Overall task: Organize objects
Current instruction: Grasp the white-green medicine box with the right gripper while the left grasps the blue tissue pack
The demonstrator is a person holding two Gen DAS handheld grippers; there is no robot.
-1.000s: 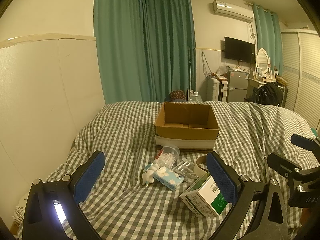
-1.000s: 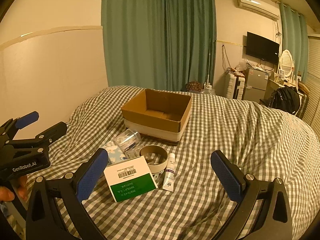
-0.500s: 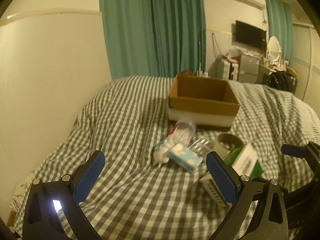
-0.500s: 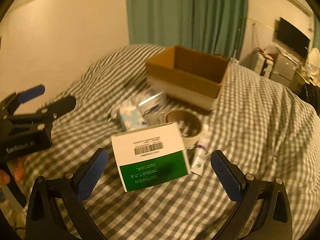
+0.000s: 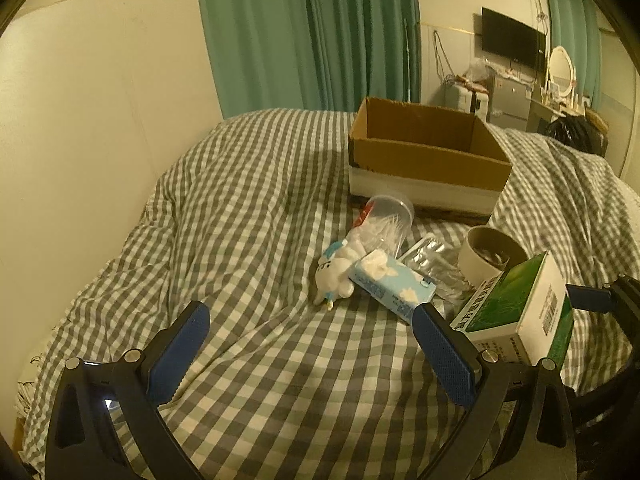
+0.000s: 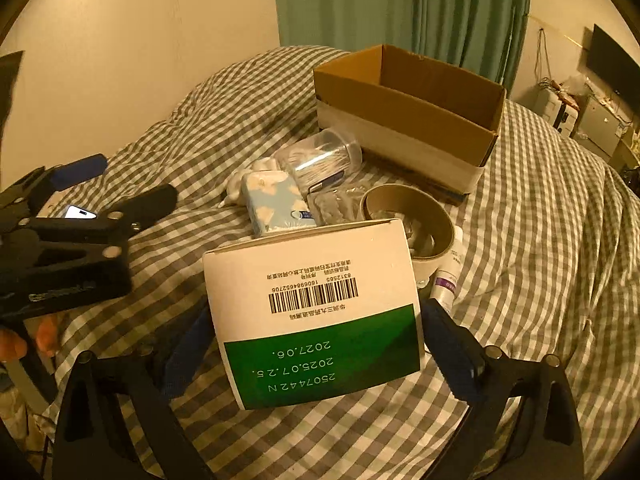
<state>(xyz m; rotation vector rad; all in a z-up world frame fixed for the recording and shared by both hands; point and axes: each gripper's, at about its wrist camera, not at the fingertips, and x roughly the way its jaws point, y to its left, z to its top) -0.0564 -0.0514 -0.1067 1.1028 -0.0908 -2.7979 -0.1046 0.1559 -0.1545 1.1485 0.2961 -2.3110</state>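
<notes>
A green and white carton [image 6: 316, 312] lies tilted on the checked bedcover, between the fingers of my right gripper [image 6: 316, 344], which is open and straddles its sides. In the left wrist view the carton [image 5: 516, 312] sits at the right. My left gripper [image 5: 312, 344] is open over bare cover, short of the pile. The pile holds a blue tissue pack [image 5: 392, 280], a white plush toy [image 5: 336, 272], a clear cotton-swab jar [image 5: 384, 220], a foil blister pack [image 5: 428, 252], a tape roll [image 5: 492, 256] and a small tube [image 6: 448, 276]. An open cardboard box [image 5: 428, 152] stands behind them.
The bed's checked cover [image 5: 248, 208] is rumpled and falls away at the left next to a cream wall [image 5: 100, 120]. Green curtains [image 5: 320, 32] hang behind the bed. A TV [image 5: 512, 44] and cluttered furniture stand at the far right. A person's fingers [image 6: 24, 340] hold the left gripper's handle.
Both grippers have moved forward and down toward the pile. The right gripper has come around the green and white carton, which now fills the space between its fingers.
</notes>
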